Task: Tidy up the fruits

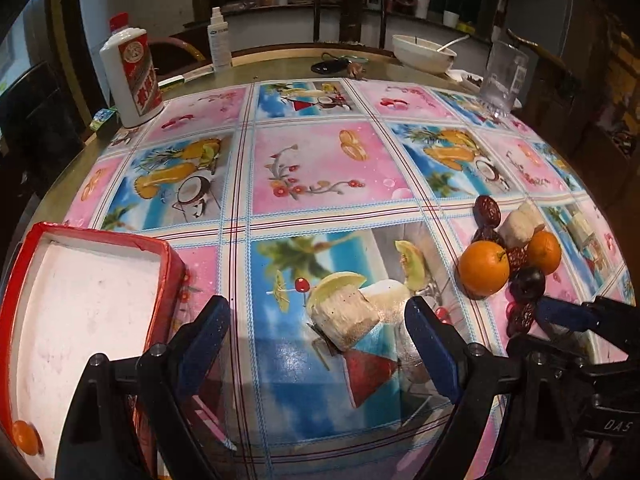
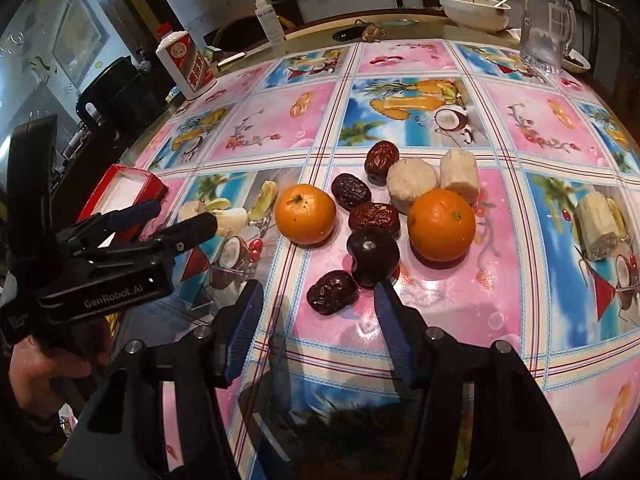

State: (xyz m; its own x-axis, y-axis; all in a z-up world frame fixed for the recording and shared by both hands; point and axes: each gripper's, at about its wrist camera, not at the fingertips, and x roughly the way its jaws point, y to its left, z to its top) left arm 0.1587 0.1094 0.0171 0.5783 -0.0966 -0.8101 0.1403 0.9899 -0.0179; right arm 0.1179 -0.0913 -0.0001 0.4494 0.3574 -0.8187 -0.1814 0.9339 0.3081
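The right gripper (image 2: 316, 312), jaws wide and empty, brackets a wrinkled dark-red date (image 2: 332, 292) just before the dark plum (image 2: 372, 254); close squarely on the date alone; left gripper (image 1: 320, 344), equally agape and empty, faces a pale peeled sugarcane chunk (image 1: 346, 316) beside the red-rimmed white box (image 1: 80, 296).

Left gripper (image 1: 316, 344) jaws spread wide, empty, right gripper (image 2: 316, 312) jaws likewise apart, both low and level
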